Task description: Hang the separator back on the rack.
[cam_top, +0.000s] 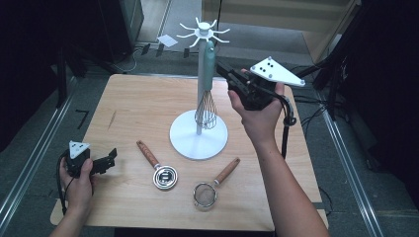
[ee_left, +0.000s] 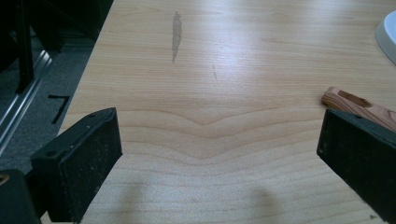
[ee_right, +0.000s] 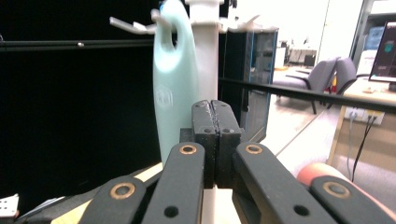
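A whisk with a mint-green handle hangs by its loop from a hook of the white stand, wires down beside the pole. My right gripper is raised just right of the handle's upper part. Its jaws are shut against each other with nothing between them, and the handle stands just left of them. My left gripper rests low at the table's front left, open over bare wood and holding nothing.
A metal measuring cup with a wooden handle and a small sieve lie in front of the stand's round base. The wooden table has dark floor and rails on both sides.
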`<state>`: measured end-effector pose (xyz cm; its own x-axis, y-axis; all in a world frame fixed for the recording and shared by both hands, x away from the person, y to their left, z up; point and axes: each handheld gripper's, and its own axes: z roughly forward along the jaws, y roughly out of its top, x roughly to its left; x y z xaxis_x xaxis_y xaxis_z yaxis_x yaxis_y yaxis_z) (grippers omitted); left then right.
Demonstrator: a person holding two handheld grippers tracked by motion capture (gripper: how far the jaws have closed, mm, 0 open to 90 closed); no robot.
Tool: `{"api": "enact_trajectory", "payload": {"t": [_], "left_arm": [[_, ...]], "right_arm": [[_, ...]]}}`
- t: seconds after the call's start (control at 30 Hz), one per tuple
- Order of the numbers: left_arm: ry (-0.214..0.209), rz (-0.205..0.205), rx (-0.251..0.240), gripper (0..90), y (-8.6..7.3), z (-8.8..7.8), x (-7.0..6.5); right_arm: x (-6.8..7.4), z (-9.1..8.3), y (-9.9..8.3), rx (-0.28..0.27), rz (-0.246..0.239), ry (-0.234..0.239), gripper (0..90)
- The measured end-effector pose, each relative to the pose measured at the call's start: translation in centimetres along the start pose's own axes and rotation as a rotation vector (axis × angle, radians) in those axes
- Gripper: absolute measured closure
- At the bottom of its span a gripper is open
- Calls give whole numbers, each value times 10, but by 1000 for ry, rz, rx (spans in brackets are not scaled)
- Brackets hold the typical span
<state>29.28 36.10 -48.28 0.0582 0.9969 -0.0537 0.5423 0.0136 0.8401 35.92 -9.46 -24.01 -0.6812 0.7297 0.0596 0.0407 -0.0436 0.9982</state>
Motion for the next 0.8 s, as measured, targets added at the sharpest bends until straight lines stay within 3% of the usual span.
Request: {"api": "enact_trajectory", "payload": {"t": [0.5, 0.8], "left_arm": [[0, -3, -2, 2, 0, 0, 0], [0, 3, 2, 2, 0, 0, 0]], "right_arm": [[5, 7, 18, -71, -22, -19, 900], [13, 10, 20, -61, -36, 9, 900]]}}
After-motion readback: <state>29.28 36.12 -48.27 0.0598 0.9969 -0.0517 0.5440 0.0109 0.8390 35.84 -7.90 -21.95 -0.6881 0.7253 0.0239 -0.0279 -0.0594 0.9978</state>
